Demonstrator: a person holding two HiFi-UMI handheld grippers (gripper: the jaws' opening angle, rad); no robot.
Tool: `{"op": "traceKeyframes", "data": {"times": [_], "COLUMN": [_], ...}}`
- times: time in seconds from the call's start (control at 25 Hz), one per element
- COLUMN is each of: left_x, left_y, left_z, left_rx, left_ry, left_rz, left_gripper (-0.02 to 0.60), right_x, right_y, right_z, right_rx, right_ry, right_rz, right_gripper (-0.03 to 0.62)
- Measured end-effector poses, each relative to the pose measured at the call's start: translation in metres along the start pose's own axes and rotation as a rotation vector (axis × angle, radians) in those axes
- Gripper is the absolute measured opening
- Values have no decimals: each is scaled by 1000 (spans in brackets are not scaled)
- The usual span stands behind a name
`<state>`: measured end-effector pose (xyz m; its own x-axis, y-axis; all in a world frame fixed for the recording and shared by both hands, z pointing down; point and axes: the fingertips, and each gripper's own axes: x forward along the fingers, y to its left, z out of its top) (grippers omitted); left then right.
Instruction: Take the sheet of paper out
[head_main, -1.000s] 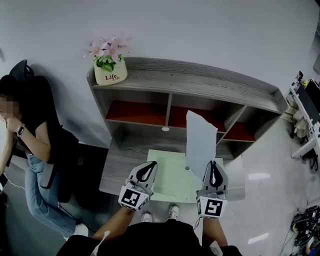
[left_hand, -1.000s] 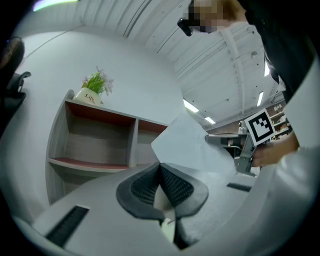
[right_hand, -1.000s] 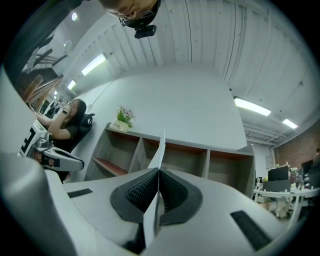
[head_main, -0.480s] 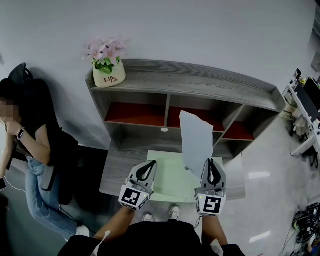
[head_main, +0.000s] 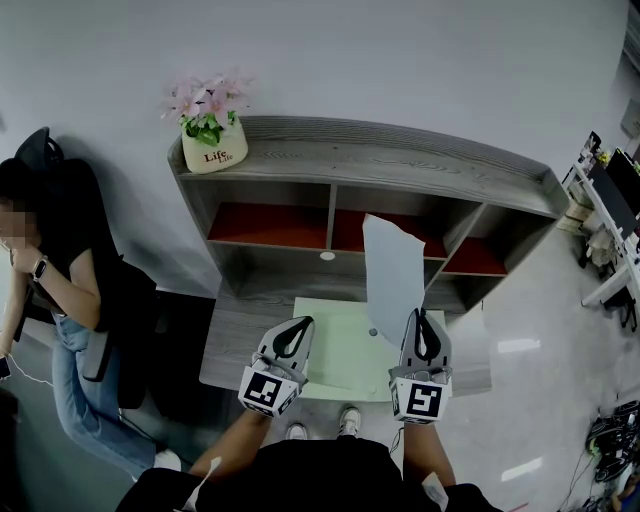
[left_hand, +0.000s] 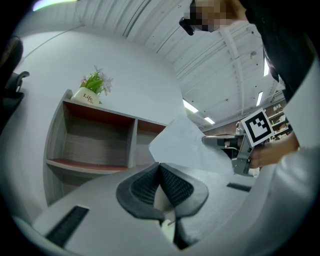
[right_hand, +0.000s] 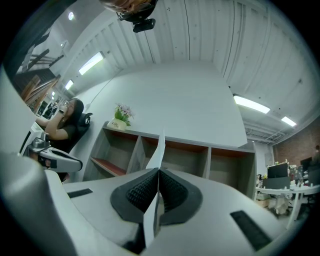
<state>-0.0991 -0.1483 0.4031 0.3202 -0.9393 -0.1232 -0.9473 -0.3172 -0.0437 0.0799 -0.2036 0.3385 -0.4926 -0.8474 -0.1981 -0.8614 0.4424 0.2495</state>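
Note:
A white sheet of paper (head_main: 393, 275) stands upright over the pale green mat (head_main: 335, 355) on the grey desk. My right gripper (head_main: 421, 322) is shut on the sheet's lower edge. In the right gripper view the paper (right_hand: 159, 145) runs edge-on between the closed pads (right_hand: 142, 192). My left gripper (head_main: 297, 328) hovers over the mat's left part, apart from the sheet. Its pads meet at the tip (left_hand: 159, 166) with nothing between them. From the left gripper view the sheet (left_hand: 182, 142) hangs to the right, pinched by the right gripper (left_hand: 216, 141).
The desk has a shelf unit (head_main: 400, 165) with red-lined compartments behind the mat. A flower pot (head_main: 213, 150) stands on the shelf's left end. A seated person (head_main: 60, 270) is at the far left. Another desk with equipment (head_main: 615, 200) lies at the right.
The sheet's top edge has swayed slightly to the left. Both grippers have stayed where they were.

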Motion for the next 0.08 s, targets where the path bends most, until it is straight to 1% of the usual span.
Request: {"op": "traceKeyframes", "data": {"times": [0.08], "left_x": [1], "left_y": [0], "left_z": [0], "left_rx": [0], "left_ry": [-1], "left_rz": [2], "left_gripper": [8], "right_x": [1], "right_y": [0], "right_z": [0], "right_rx": [2], "right_ry": [0], "right_rz": [2], "right_gripper": [23]}}
